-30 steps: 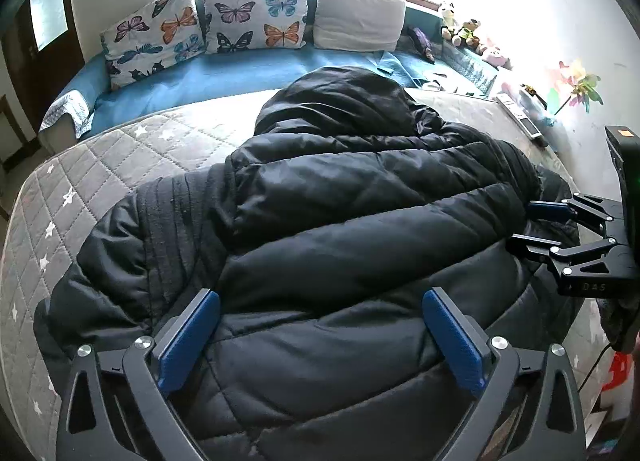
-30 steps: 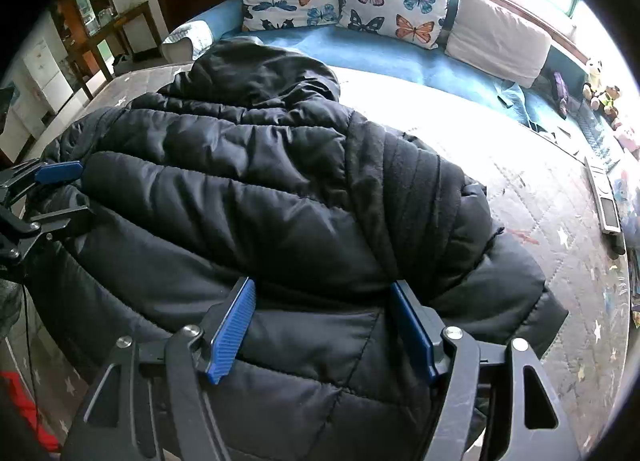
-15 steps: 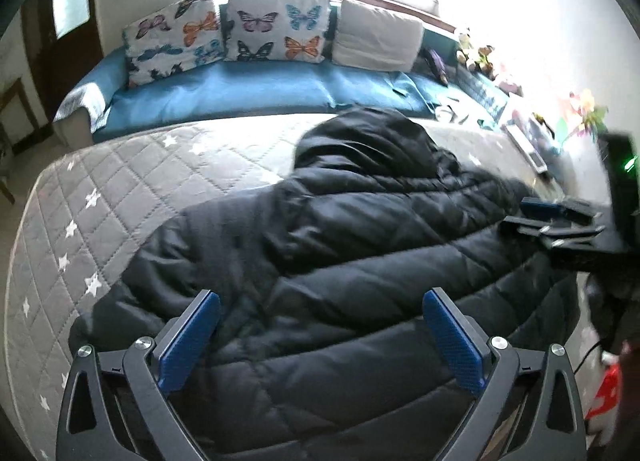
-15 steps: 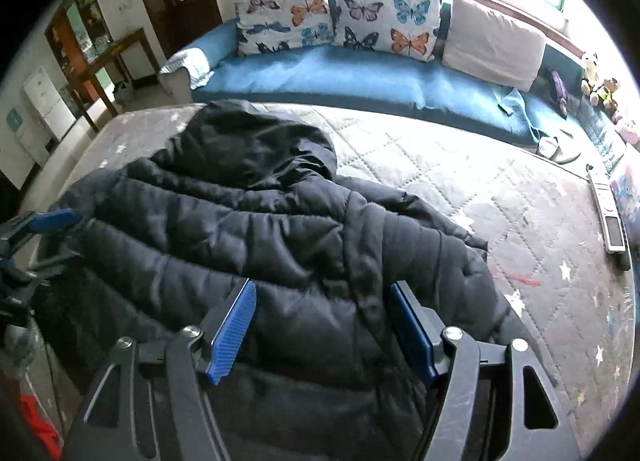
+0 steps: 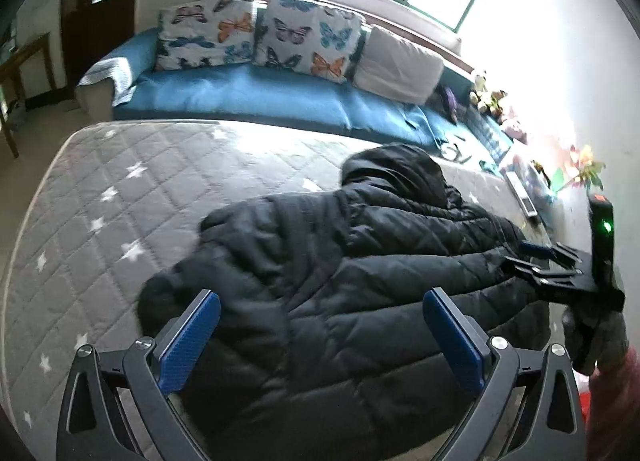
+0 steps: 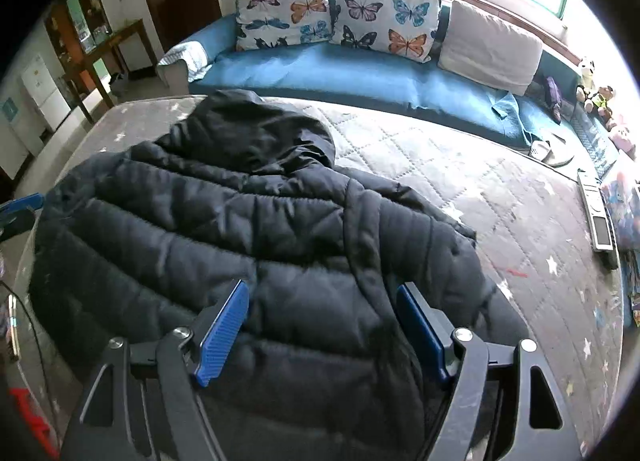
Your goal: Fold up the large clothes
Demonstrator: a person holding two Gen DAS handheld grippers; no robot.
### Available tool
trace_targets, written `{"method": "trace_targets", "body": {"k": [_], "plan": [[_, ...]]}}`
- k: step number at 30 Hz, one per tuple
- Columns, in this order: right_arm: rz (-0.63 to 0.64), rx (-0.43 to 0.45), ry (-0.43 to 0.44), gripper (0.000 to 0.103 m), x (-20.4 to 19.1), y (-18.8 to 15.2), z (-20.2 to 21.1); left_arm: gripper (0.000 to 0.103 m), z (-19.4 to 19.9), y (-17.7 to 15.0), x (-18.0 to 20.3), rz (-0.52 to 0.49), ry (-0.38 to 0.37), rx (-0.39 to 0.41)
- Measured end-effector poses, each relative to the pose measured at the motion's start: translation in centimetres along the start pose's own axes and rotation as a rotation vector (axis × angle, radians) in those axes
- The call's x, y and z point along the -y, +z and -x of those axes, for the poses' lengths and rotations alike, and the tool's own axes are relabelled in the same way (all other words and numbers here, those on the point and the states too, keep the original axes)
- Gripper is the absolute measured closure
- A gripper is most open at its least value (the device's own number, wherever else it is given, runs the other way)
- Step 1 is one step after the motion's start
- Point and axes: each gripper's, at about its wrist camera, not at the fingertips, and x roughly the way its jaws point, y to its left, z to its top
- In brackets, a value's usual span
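A black hooded puffer jacket [image 5: 340,273] lies on the grey star-quilted mattress [image 5: 120,189], its hood [image 5: 396,169] towards the sofa. It also shows in the right wrist view [image 6: 240,241], with a sleeve folded over its right side. My left gripper [image 5: 320,341] is open above the jacket's near hem, empty. My right gripper [image 6: 320,337] is open above the jacket's near edge, empty; it also appears in the left wrist view [image 5: 536,257], at the jacket's right side. The left gripper's blue tip shows in the right wrist view [image 6: 24,203].
A blue sofa [image 6: 340,73] with butterfly cushions [image 6: 380,17] and a white pillow [image 6: 488,45] runs behind the mattress. A remote [image 6: 598,213] lies at the mattress's right edge. Soft toys [image 6: 596,95] sit far right. A wooden table [image 6: 104,49] stands far left.
Both grippers have drawn back and risen away from the jacket, so it looks smaller and more mattress shows. The jacket stays on the mattress. Both stayed open.
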Motion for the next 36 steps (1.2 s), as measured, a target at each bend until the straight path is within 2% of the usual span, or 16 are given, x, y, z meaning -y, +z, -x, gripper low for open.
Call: {"method": "trace_targets", "body": {"k": [8, 16, 18, 21, 29, 36], "plan": [[-0.058, 0.017, 0.038, 0.019, 1.6, -2.4, 3.9, 0.0, 2.0, -3.7, -5.8, 0.171, 0.009, -0.055], [-0.113, 0.007, 0.048, 0.019, 3.2, -4.6, 5.9, 0.0, 2.1, -6.7, -7.7, 0.223, -0.041, -0.069], [-0.132, 0.002, 0.06, 0.016, 3.7, -5.7, 6.3, 0.0, 1.9, -7.2, -8.3, 0.24, -0.06, -0.074], [-0.17, -0.01, 0.067, 0.011, 5.0, -7.0, 6.0, 0.0, 1.3, -7.6, -8.8, 0.264, -0.074, -0.085], [-0.313, -0.048, 0.15, 0.008, 8.7, -9.3, 3.2, 0.0, -0.4, -8.5, -11.2, 0.366, -0.135, -0.1], [-0.39, -0.076, 0.21, 0.008, 10.1, -10.0, 0.4, 0.0, -1.4, -8.6, -12.1, 0.398, -0.177, -0.093]]}}
